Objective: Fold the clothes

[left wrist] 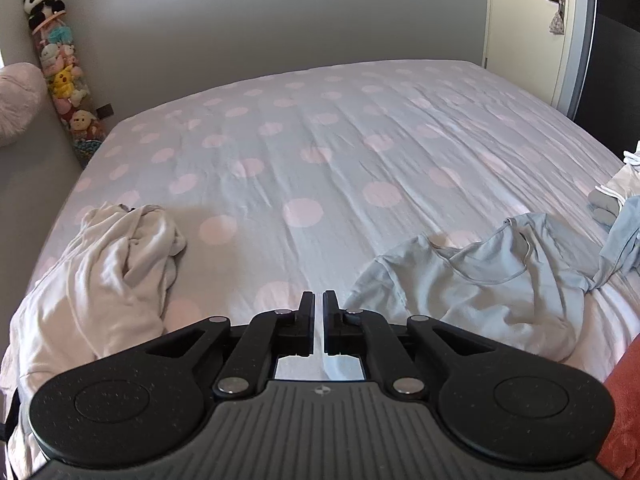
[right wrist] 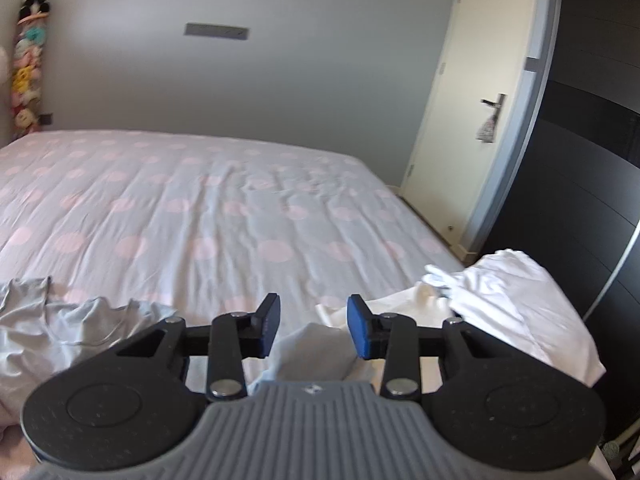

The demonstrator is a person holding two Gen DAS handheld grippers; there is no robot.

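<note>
- Surveying from the left, we find a cream garment [left wrist: 116,272] bunched in a loose heap at the near left corner of the bed [left wrist: 320,152], unfolded.
- Left gripper [left wrist: 318,300]: we find its jaws drawn almost together with only a thin slit between them and no cloth in it; it hangs over bare sheet between the cream heap and the grey shirt.
- Grey shirt [left wrist: 480,280]: it lies crumpled just right of the left gripper, neckline uppermost, its right edge running under a pale blue garment [left wrist: 624,236]. None of the clothes we can see lies folded.
- Right gripper [right wrist: 313,320]: jaws spread wide and holding nothing; it hovers above pale cloth at the near edge, between the grey shirt and a white garment [right wrist: 520,312].
- White garment: it is rumpled at the bed's right edge, close to the drop.
- Risk, in our judgement: the overlapping grey and blue pieces could be lifted together by a careless pinch.
- Risk: a pinch taken too deep could gather the sheet with the shirt.
- Risk: the white garment may slide to the floor if nudged.
</note>
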